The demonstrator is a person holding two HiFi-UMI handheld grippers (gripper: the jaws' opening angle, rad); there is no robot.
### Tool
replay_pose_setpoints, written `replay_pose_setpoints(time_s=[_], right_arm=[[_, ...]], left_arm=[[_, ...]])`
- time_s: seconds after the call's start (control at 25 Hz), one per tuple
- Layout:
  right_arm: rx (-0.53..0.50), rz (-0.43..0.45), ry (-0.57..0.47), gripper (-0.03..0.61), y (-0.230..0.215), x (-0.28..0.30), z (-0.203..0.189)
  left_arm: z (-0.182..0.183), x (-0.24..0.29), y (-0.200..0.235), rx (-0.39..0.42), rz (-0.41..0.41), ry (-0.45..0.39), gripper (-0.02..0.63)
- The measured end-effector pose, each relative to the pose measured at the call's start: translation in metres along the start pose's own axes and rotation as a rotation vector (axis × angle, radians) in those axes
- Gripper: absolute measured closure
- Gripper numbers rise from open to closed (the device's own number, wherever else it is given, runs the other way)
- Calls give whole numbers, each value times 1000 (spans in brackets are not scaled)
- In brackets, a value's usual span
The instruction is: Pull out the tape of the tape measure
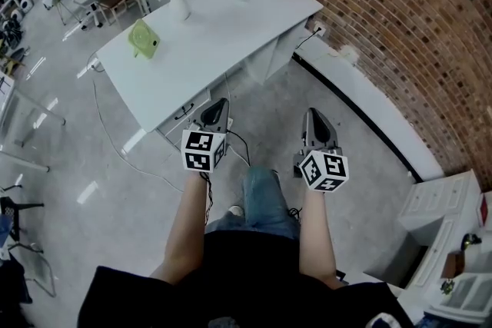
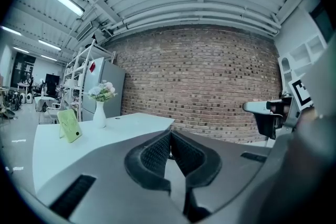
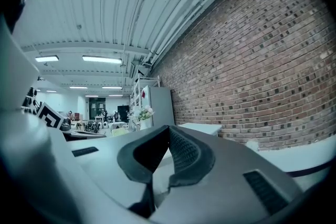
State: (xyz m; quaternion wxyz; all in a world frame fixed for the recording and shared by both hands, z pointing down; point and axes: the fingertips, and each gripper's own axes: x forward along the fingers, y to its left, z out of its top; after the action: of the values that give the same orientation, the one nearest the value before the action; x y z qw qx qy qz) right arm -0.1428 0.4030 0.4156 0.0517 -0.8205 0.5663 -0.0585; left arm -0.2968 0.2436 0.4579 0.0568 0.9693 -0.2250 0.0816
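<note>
No tape measure shows in any view. In the head view my left gripper point(image 1: 217, 105) and right gripper point(image 1: 314, 115) are held out side by side over the floor, in front of a white table point(image 1: 231, 42). Both are shut with nothing between the jaws. In the left gripper view the left gripper point(image 2: 170, 136) has its ribbed pads pressed together, pointing at the table's near end. The right gripper point(image 3: 168, 131) is likewise shut and points along the brick wall. The right gripper point(image 2: 268, 110) also shows at the right edge of the left gripper view.
On the table stand a white vase with flowers point(image 1: 178, 2) and a small green device point(image 1: 144, 38). Cables trail on the floor by the table's near end point(image 1: 115, 146). A white ledge point(image 1: 369, 104) runs along the brick wall, and a white cabinet point(image 1: 442, 203) stands at the right.
</note>
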Motion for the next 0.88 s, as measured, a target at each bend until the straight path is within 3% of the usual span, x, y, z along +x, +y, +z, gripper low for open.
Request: replay_pose_setpoints(time_s=[0.52, 0.68, 0.88], right_arm=[[-27, 37, -27, 575, -43, 105, 17], [-17, 63, -27, 575, -78, 166, 8], [0, 113, -8, 575, -139, 283, -6]], left_arm=[[32, 102, 39, 18, 27, -40, 592], [28, 161, 55, 29, 57, -33, 592], [20, 269, 94, 9, 152, -8, 592]])
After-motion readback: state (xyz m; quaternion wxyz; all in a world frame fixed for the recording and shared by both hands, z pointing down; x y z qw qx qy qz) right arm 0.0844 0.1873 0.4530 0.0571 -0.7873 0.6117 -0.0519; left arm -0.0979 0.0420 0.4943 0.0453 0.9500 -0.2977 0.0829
